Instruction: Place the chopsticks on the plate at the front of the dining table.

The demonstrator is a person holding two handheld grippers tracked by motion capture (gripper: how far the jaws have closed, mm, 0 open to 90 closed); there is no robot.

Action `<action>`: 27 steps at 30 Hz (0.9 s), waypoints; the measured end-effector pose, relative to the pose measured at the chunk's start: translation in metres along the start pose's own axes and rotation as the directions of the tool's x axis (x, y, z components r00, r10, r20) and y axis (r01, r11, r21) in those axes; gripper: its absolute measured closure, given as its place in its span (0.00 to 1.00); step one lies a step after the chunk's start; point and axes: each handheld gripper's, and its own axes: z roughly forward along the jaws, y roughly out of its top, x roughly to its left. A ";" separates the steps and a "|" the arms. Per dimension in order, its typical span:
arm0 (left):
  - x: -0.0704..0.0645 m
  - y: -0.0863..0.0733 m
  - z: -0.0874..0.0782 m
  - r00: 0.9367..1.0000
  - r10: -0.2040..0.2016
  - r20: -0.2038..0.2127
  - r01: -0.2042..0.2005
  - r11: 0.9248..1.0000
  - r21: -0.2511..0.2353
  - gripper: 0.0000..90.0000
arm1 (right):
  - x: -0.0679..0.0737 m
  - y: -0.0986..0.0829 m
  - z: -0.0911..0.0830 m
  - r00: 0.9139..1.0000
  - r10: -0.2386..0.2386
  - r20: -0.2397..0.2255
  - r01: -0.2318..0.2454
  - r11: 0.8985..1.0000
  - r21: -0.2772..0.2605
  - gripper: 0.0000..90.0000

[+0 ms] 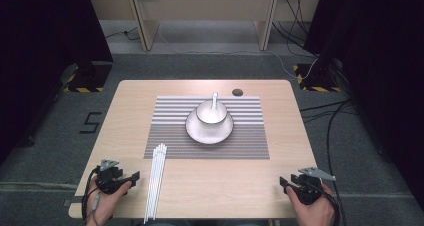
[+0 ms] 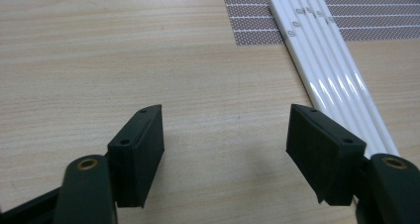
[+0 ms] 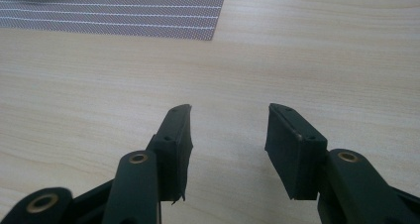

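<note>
Left gripper fingers spread, white chopsticks just beside its right finger; right gripper fingers spread, empty.

Black jaws, brass-ringed pivot holes

Light wood-grain table. Directly on it: a grey striped placemat at centre, and a bundle of white chopsticks — near ends on bare wood at the front edge, far ends overlapping the placemat's front-left corner. A dark round cap sits by the rear edge.
</note>
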 end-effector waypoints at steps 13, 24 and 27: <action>-0.015 0.007 -0.006 1.000 0.007 0.006 -0.007 0.999 0.052 0.34 | 0.001 -0.001 -0.001 1.000 -0.001 -0.007 0.001 1.000 -0.004 0.59; -0.032 0.023 0.003 0.997 0.072 0.018 -0.074 0.988 0.134 0.45 | -0.001 0.001 -0.001 1.000 0.002 -0.013 -0.002 1.000 -0.003 0.59; -0.038 0.027 0.008 0.997 0.078 0.016 -0.080 0.984 0.159 0.45 | 0.000 0.001 -0.001 1.000 -0.001 -0.016 0.001 1.000 -0.002 0.58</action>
